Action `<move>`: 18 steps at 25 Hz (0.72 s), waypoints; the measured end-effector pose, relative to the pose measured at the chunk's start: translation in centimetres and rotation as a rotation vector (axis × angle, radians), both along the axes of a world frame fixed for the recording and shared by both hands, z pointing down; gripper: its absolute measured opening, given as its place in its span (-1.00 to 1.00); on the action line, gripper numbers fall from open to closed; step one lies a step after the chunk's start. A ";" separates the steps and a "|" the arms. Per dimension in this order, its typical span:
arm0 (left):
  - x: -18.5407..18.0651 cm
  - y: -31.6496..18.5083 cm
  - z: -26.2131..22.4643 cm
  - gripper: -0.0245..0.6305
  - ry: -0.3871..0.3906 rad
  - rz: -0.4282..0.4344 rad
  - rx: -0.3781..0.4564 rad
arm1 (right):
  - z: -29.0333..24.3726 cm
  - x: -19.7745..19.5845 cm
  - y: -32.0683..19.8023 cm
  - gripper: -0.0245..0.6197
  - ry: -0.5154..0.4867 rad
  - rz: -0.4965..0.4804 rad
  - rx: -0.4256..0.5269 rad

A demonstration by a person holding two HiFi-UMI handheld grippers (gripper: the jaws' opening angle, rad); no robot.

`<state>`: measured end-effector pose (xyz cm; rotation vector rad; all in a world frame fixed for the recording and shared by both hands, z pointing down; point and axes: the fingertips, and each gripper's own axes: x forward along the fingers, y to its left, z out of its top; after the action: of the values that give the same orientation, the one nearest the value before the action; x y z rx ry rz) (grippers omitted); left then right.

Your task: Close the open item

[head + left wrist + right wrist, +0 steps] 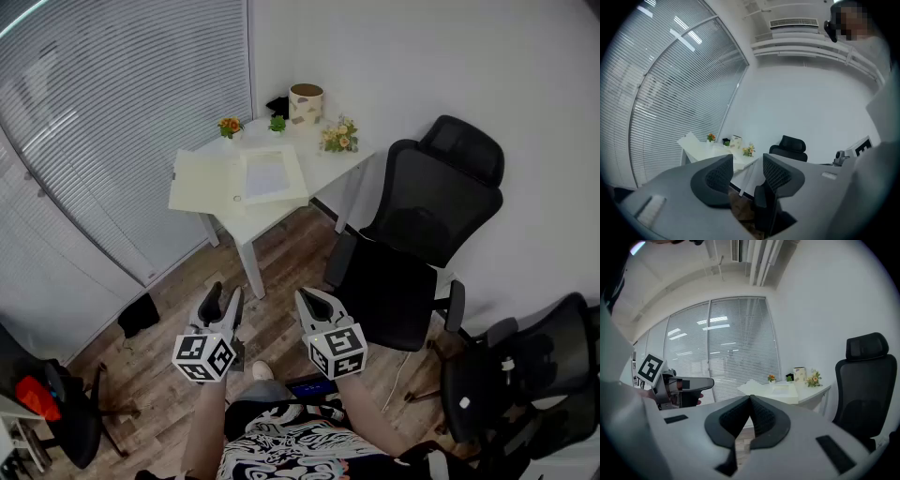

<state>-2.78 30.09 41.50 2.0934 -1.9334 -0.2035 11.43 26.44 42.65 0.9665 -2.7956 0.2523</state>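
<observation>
An open cream folder (208, 182) lies flat on the small white table (251, 221) by the corner, with a white sheet (268, 172) on its right half. The left gripper view shows the folder (697, 144) far off, and the right gripper view shows the folder (765, 387) in the distance too. Both grippers hang over the wooden floor, well short of the table. My left gripper (227, 298) (746, 162) is open with nothing between its jaws. My right gripper (310, 300) (750, 400) has its jaws touching and holds nothing.
Small flower pots (230, 125), a bouquet (338, 137) and a round patterned container (306, 101) stand along the table's back. A black office chair (412, 244) stands right of the table, another chair (525, 375) at bottom right. Blinds (112, 112) cover the left wall. A black bag (139, 314) lies on the floor.
</observation>
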 end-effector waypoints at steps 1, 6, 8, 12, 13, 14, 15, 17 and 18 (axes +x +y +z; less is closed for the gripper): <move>0.0 0.2 0.0 -0.35 -0.009 -0.006 -0.001 | 0.0 0.0 0.3 -0.91 0.000 -0.006 -0.002; 0.0 1.1 -0.3 -0.35 -0.010 -0.022 0.000 | -0.2 0.3 1.3 -0.91 0.024 -0.030 0.019; -0.2 1.5 -0.5 -0.35 -0.002 -0.025 0.007 | -0.4 0.3 1.6 -0.91 0.027 -0.036 0.027; -0.8 2.1 -0.2 -0.35 -0.012 -0.054 -0.010 | -0.5 0.5 2.0 -0.91 0.023 -0.047 0.035; -0.9 2.1 0.0 -0.35 -0.026 -0.061 -0.020 | -0.6 0.6 2.0 -0.91 0.018 -0.050 0.036; -0.9 2.1 0.1 -0.35 -0.038 -0.067 -0.029 | -0.6 0.7 1.9 -0.91 0.013 -0.050 0.036; -1.0 2.0 0.3 -0.35 -0.045 -0.072 -0.035 | -0.6 0.8 1.7 -0.91 0.011 -0.049 0.037; -1.3 1.6 0.5 -0.34 -0.045 -0.078 -0.042 | -0.5 0.9 1.3 -0.91 0.016 -0.044 0.038; -1.5 1.4 0.6 -0.34 -0.040 -0.079 -0.045 | -0.3 0.9 1.0 -0.91 0.018 -0.041 0.037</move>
<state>-4.25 31.44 42.13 2.0092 -2.0266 -0.1339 12.36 27.41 42.30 0.9132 -2.8097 0.1858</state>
